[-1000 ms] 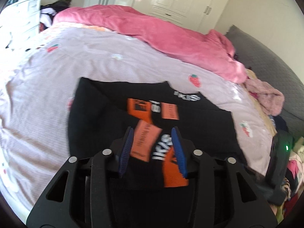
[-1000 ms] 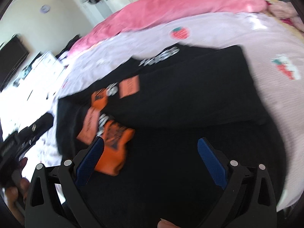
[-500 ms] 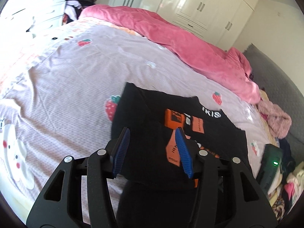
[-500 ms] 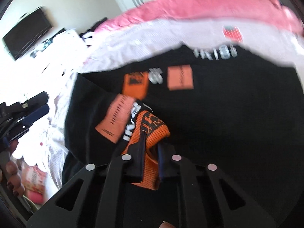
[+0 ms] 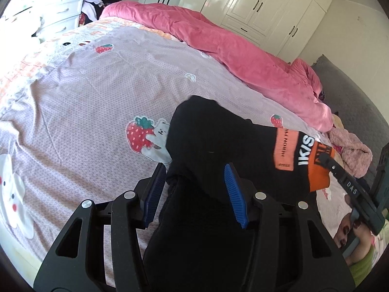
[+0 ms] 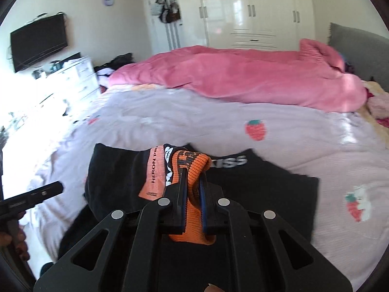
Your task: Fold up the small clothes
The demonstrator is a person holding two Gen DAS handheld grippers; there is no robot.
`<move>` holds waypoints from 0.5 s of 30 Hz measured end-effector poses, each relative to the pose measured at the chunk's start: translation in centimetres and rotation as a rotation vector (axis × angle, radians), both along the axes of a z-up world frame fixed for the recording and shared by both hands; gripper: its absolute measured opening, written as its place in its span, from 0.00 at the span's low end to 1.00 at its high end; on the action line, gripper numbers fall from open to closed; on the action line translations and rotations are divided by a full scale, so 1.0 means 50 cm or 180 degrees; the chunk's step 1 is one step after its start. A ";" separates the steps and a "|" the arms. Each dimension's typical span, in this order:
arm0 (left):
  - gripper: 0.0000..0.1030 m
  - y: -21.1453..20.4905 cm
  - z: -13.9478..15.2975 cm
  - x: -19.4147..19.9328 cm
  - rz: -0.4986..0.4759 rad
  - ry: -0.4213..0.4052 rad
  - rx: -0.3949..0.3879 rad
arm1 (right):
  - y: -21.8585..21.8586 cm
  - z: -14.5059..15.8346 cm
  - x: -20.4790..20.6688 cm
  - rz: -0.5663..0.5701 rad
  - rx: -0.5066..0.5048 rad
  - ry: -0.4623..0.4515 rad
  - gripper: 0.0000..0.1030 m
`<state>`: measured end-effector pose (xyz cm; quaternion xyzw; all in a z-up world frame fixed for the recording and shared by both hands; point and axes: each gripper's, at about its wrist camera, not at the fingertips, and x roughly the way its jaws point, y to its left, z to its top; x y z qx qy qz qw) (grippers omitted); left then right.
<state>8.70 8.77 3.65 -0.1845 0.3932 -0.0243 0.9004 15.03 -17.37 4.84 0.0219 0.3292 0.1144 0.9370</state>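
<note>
Ribbed knit orange cuff (image 6: pixel 192 209) on a matt black cloth top (image 5: pixel 218 143); finely dotted cotton-like sheet (image 5: pixel 85 102); plush pink quilt (image 5: pixel 243 56); glossy white wardrobe doors (image 5: pixel 262 7), upper right; matt black plastic right gripper (image 6: pixel 192 182), ridged blue pads (image 5: pixel 234 192)

Pink duvet (image 6: pixel 238 77) heaped on strawberry-print sheet (image 5: pixel 97 92), white wardrobe (image 5: pixel 262 12) behind.

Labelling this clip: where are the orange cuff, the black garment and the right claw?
orange cuff (image 6: pixel 192 161): right wrist view, ribbed top edge.
black garment (image 5: pixel 218 136): left wrist view, lifted sleeve.
right claw (image 6: pixel 192 182): right wrist view, between its fingertips.
</note>
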 end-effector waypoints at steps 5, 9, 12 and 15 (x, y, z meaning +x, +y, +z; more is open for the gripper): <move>0.41 -0.029 -0.008 0.018 -0.0103 0.0027 0.0038 | -0.082 -0.043 0.010 -0.0286 0.0013 0.0183 0.07; 0.44 -0.059 -0.011 0.034 -0.0213 0.0040 0.0102 | -0.108 -0.070 0.004 -0.0406 0.0071 0.0240 0.07; 0.56 -0.090 -0.016 0.053 -0.0327 0.0055 0.0160 | -0.110 -0.081 0.007 -0.0440 0.0045 0.0264 0.07; 0.56 -0.125 -0.023 0.077 -0.0456 0.0073 0.0244 | -0.108 -0.082 0.011 -0.0446 0.0023 0.0279 0.07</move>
